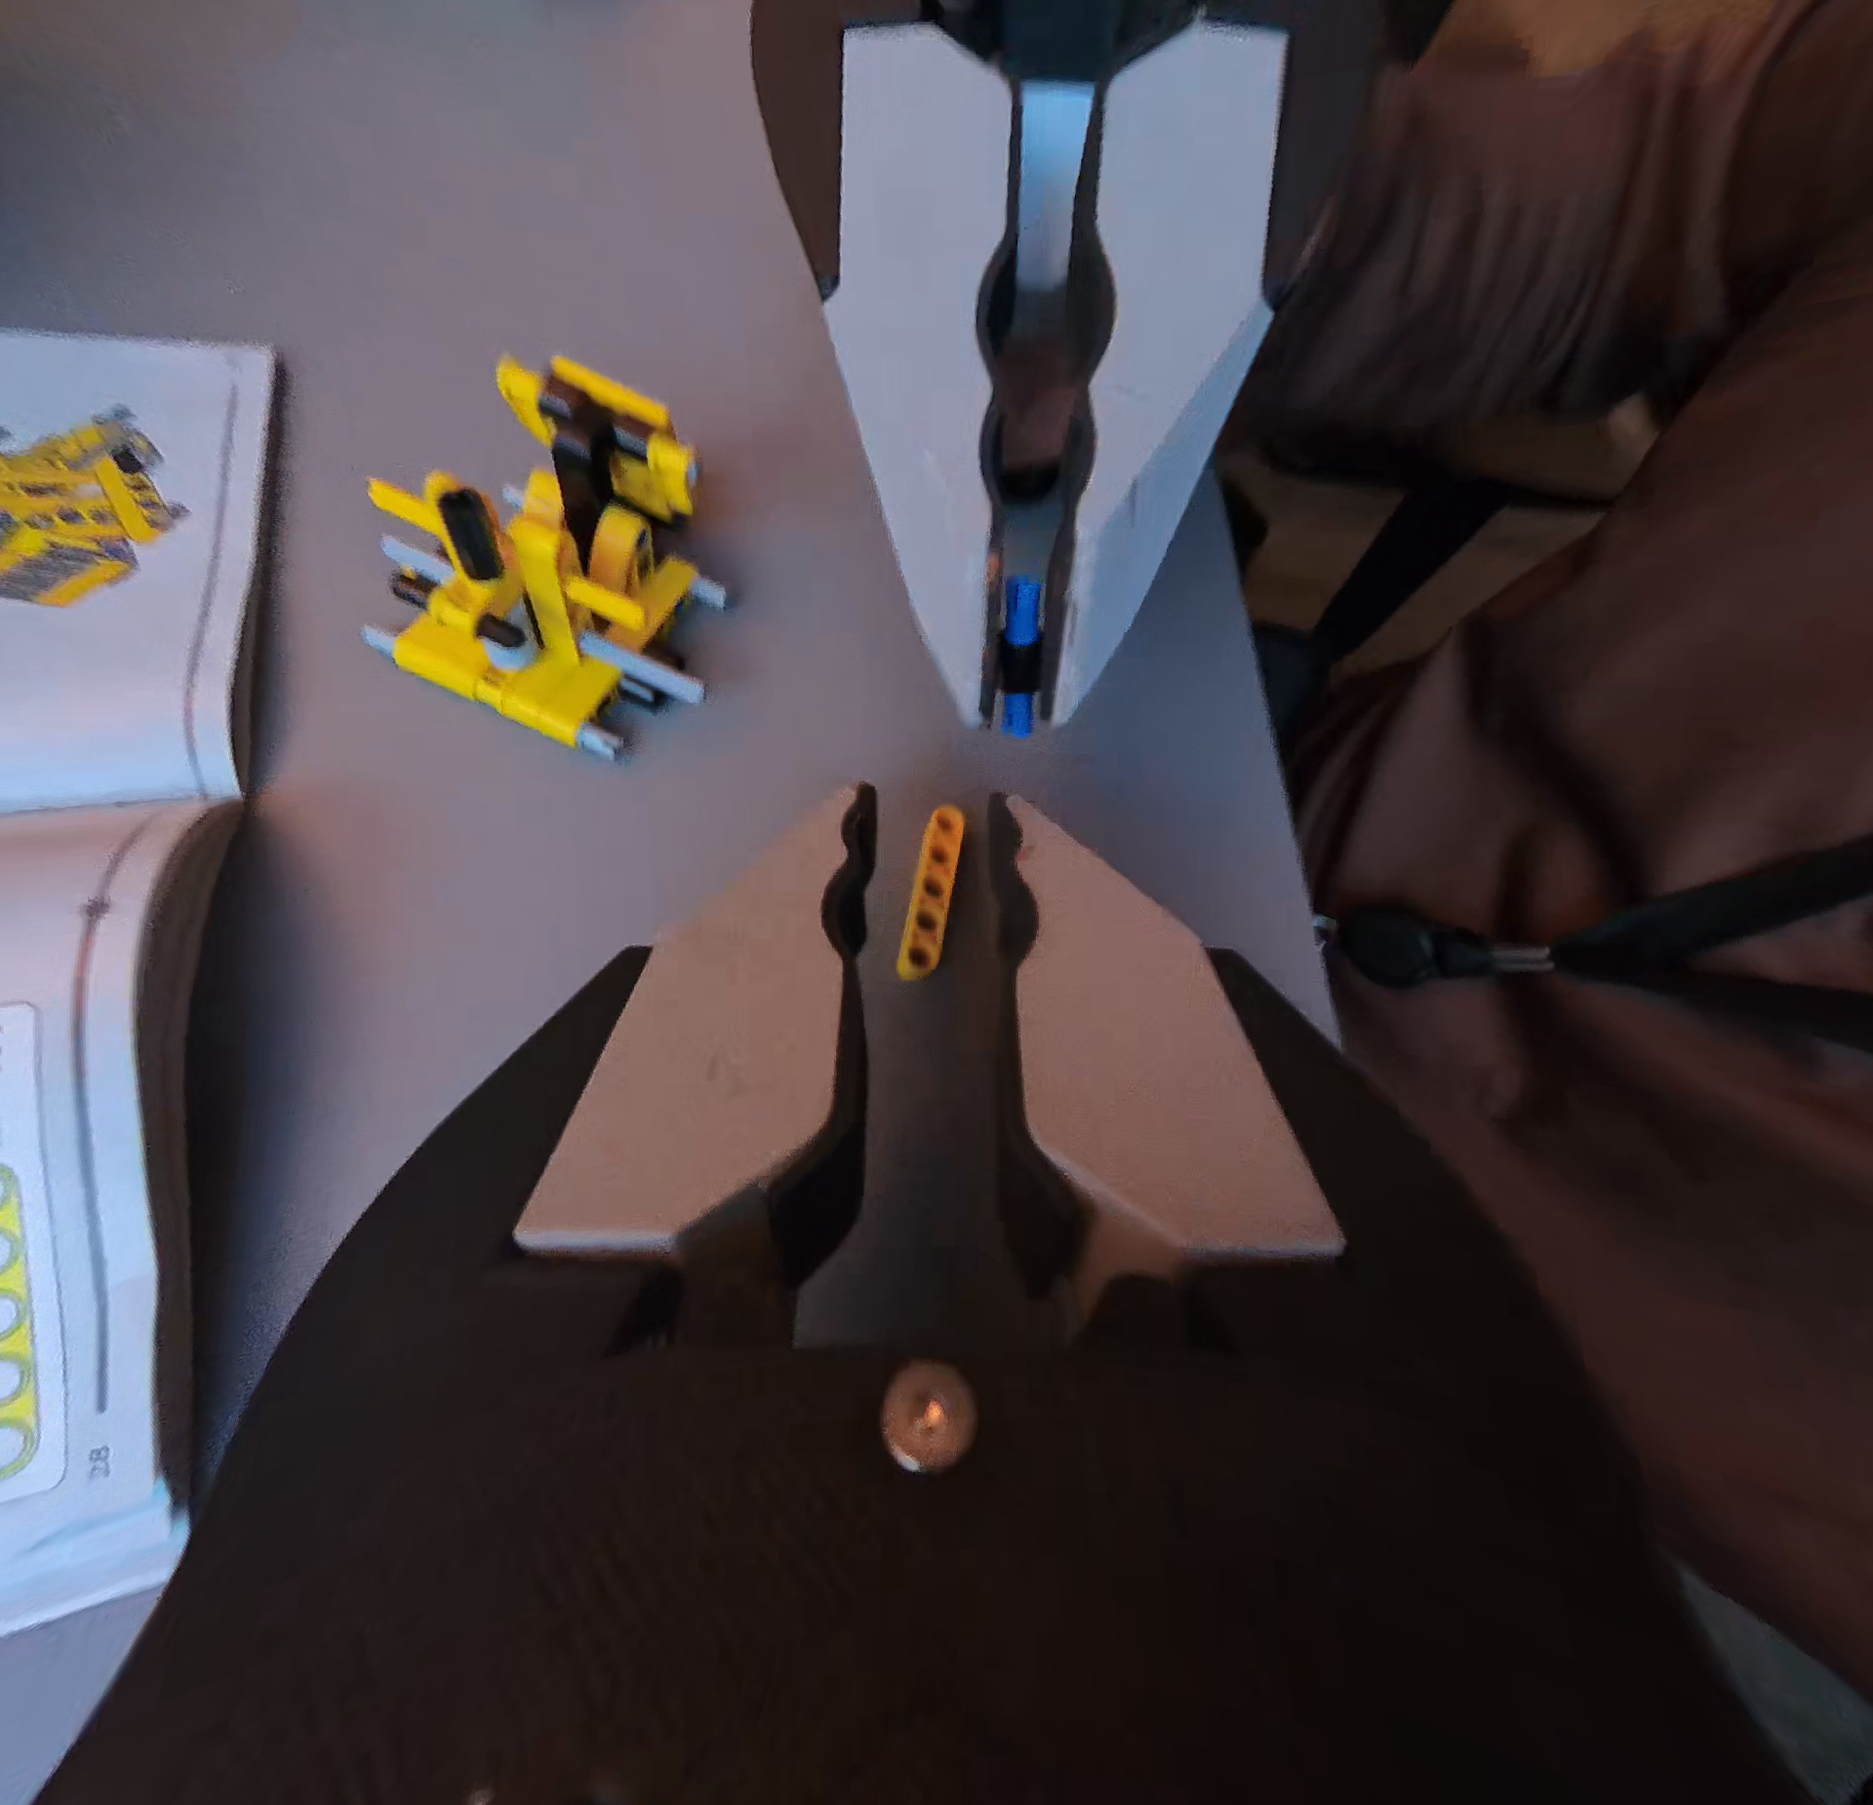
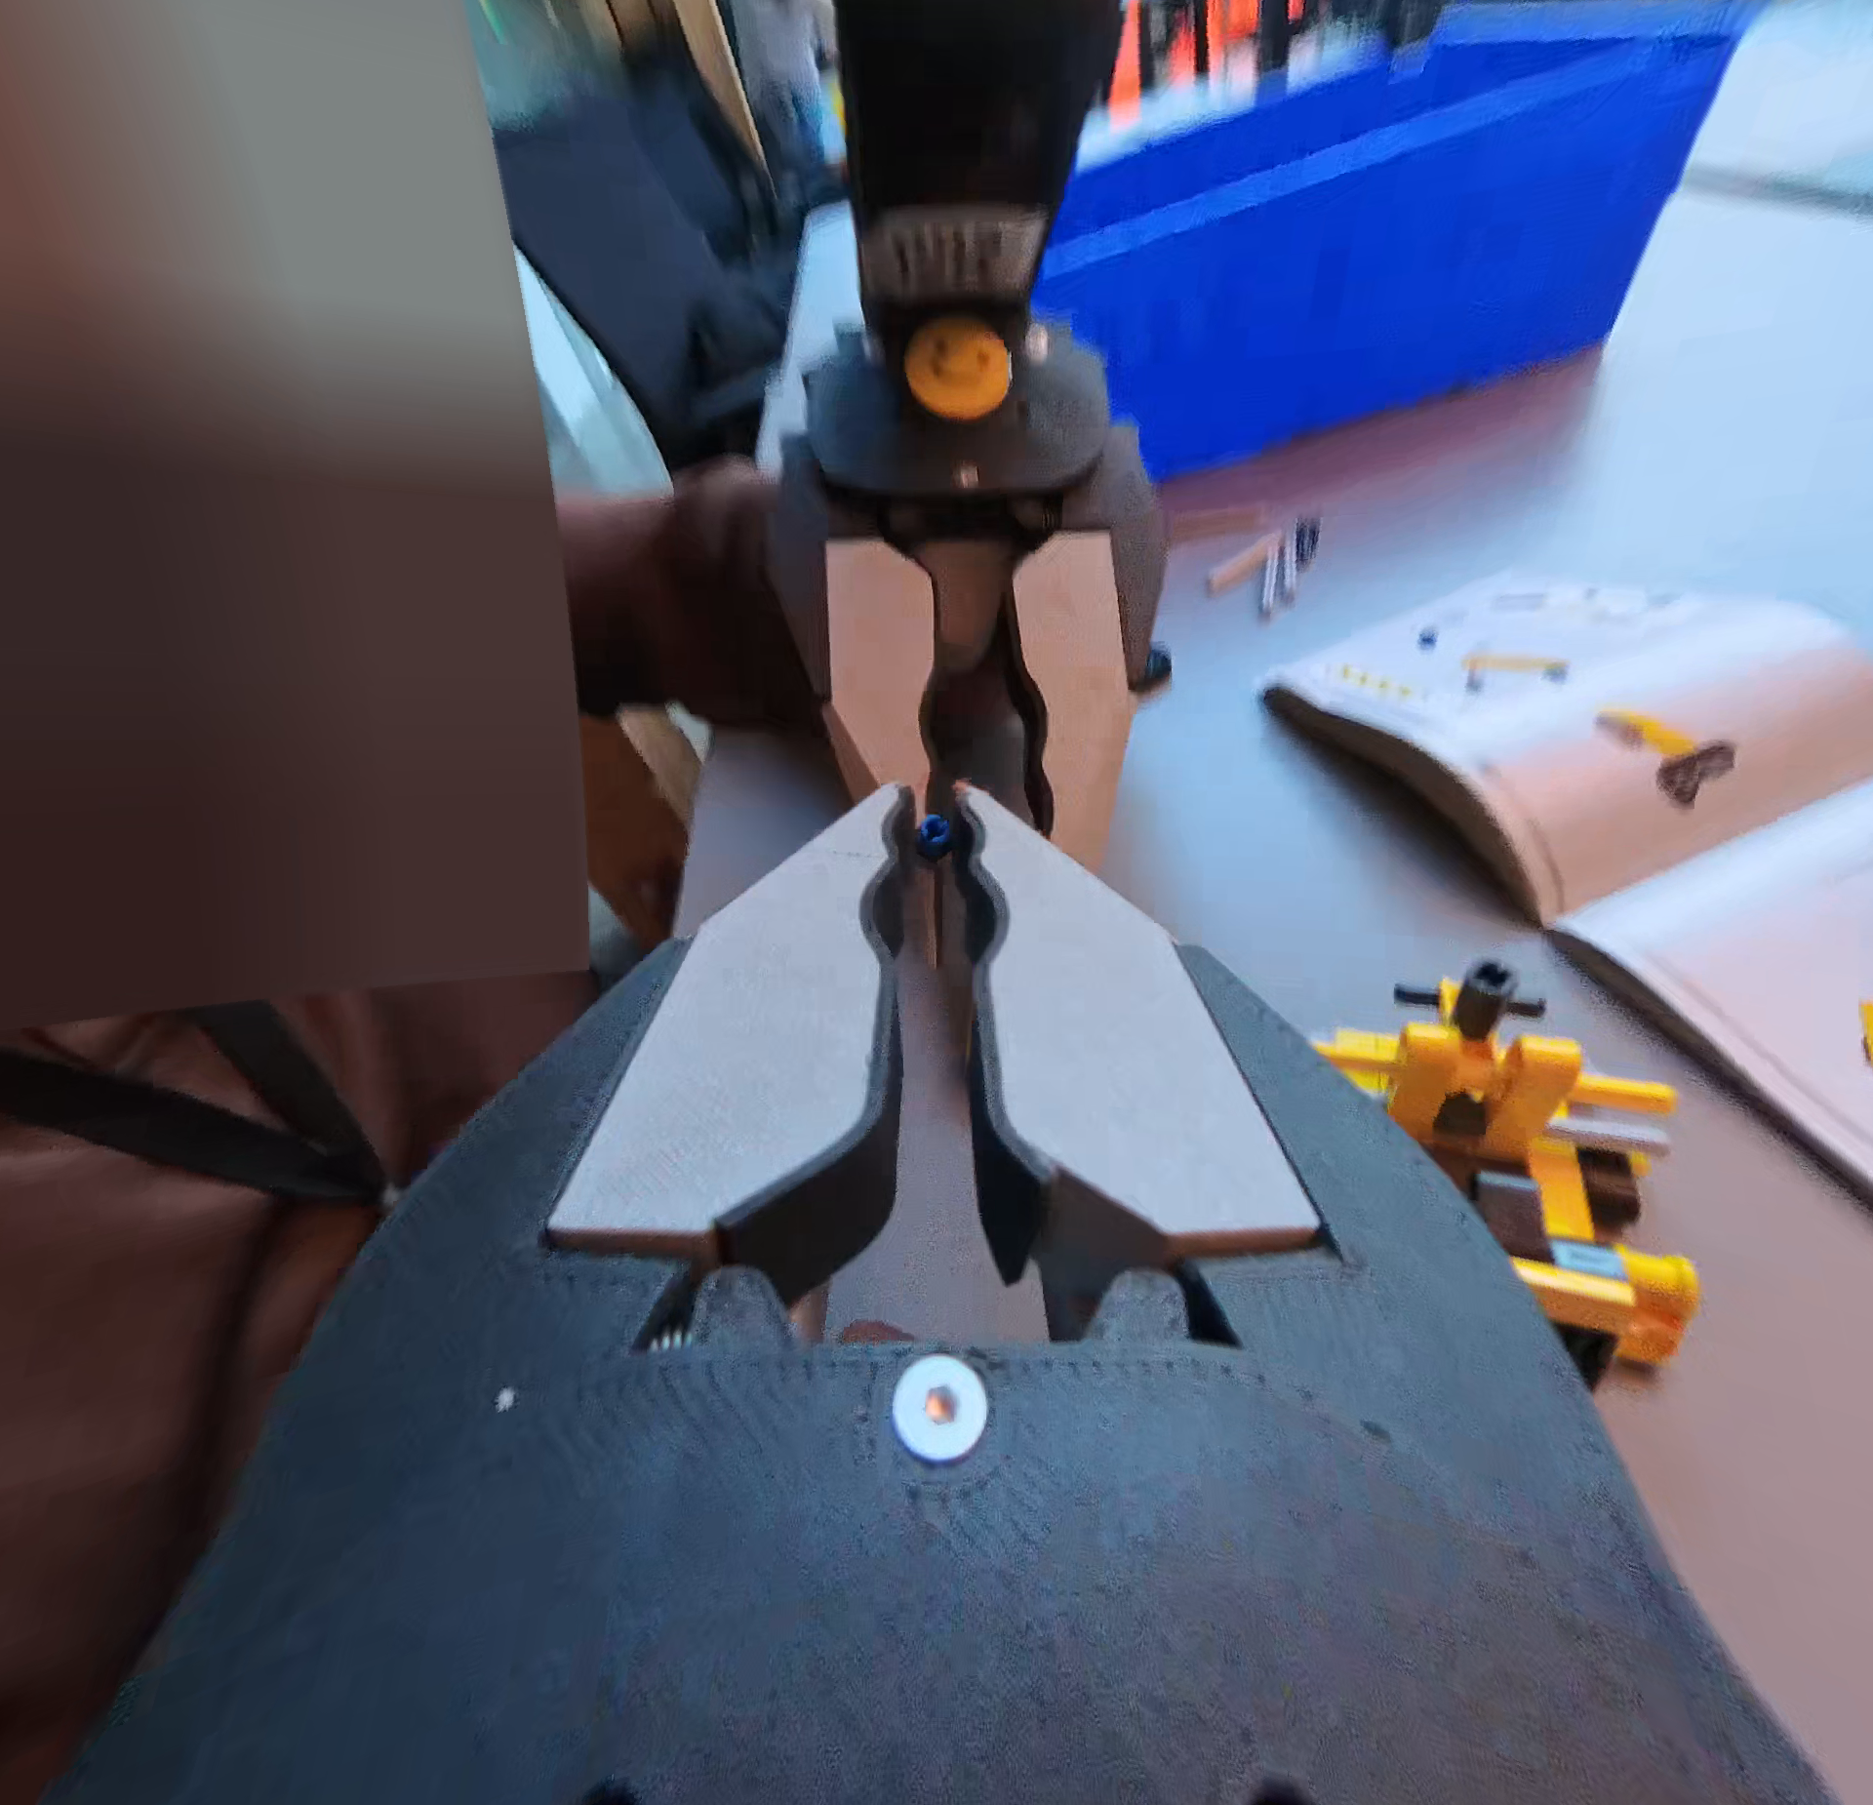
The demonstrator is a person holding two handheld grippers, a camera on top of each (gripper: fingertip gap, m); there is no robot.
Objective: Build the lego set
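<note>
As the right tool (image 2: 932,824) clamps a blue pin (image 2: 933,837) tip-to-tip for insertion, the left tool (image 1: 927,814) stands apart around a yellow 5-hole beam (image 1: 932,890) at frame centre.

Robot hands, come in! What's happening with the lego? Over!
Right gripper shut on blue pin. Left gripper open around yellow beam. Yellow model waiting aside. Nothing blocking.

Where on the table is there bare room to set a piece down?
Bare table lies beyond the yellow lego model, and between it and the instruction booklet. Crowded: the middle, where the left hand-held gripper and right hand-held gripper nearly meet.
</note>
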